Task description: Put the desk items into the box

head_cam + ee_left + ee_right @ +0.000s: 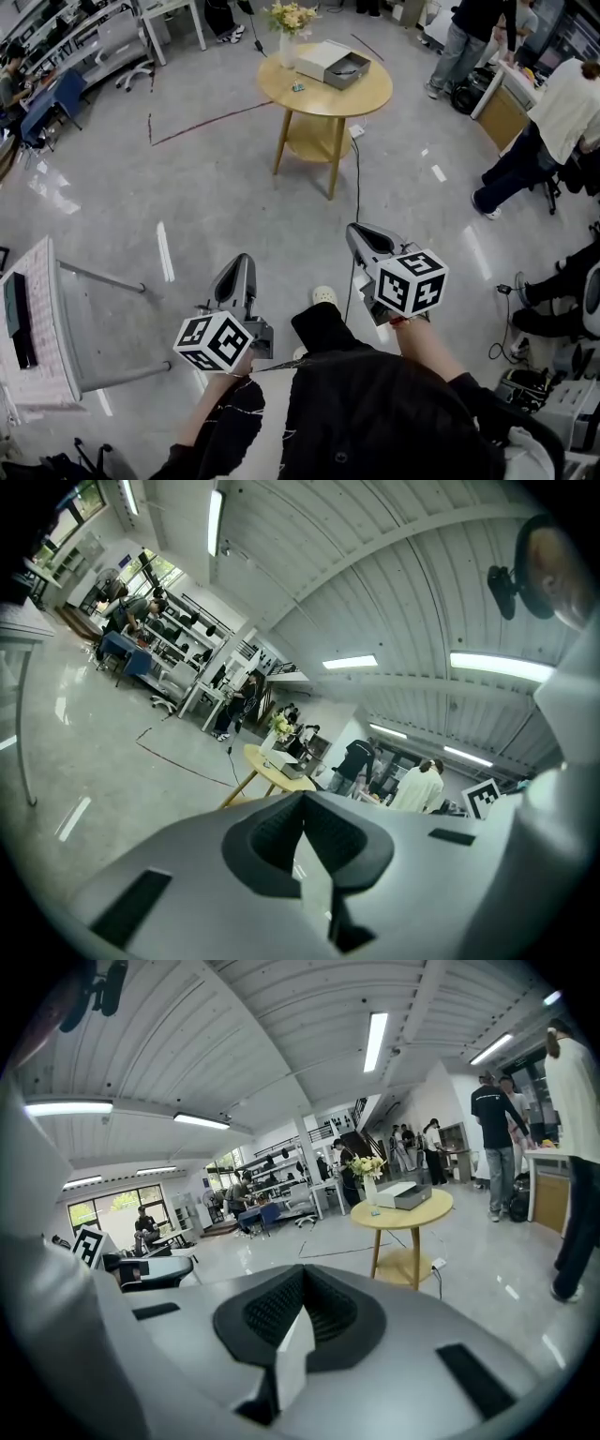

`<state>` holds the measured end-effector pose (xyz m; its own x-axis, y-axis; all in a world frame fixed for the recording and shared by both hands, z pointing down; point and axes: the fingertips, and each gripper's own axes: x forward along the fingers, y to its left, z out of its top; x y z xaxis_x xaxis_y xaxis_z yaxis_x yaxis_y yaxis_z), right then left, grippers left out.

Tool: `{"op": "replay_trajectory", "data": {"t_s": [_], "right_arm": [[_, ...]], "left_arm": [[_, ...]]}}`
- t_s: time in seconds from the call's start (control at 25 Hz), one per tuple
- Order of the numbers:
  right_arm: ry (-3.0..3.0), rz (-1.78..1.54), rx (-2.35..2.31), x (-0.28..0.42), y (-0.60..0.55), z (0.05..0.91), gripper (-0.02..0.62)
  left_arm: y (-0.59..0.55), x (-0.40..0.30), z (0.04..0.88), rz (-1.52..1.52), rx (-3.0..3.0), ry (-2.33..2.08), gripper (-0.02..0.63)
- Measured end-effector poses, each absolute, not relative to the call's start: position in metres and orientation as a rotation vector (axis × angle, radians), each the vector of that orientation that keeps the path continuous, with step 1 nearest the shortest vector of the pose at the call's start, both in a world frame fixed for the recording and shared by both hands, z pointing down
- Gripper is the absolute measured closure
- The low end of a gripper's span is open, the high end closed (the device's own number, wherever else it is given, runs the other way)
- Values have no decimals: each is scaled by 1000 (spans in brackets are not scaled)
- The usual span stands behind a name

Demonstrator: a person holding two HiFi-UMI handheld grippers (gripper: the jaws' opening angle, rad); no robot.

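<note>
You stand well back from the round wooden table (pixel 375 97), with bare floor between you and it. Your left gripper (pixel 243 262) is clenched, its jaws meeting at the tip with nothing between them. Your right gripper (pixel 360 231) is likewise clenched and empty. Both point toward the table. On the table the open grey box (pixel 334 64) sits toward the far side, with a vase of yellow flowers (pixel 290 26) just left of it. A small item (pixel 297 87), too small to identify, lies near the table's front edge, apart from the box. A dark cable (pixel 356 178) runs down from the table's right side.
</note>
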<state>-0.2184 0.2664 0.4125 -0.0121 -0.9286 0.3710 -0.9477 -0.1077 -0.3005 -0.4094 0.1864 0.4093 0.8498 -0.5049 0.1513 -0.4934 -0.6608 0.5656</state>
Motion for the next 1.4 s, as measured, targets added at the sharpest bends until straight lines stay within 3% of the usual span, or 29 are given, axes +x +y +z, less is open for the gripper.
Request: {"op": "replay_trajectory", "data": {"t_s": [1.4], "right_arm": [[-2254,741,2106,-48,81,389,591]], "left_arm": [[29,-260,378,-103,2436,-884,597]]}}
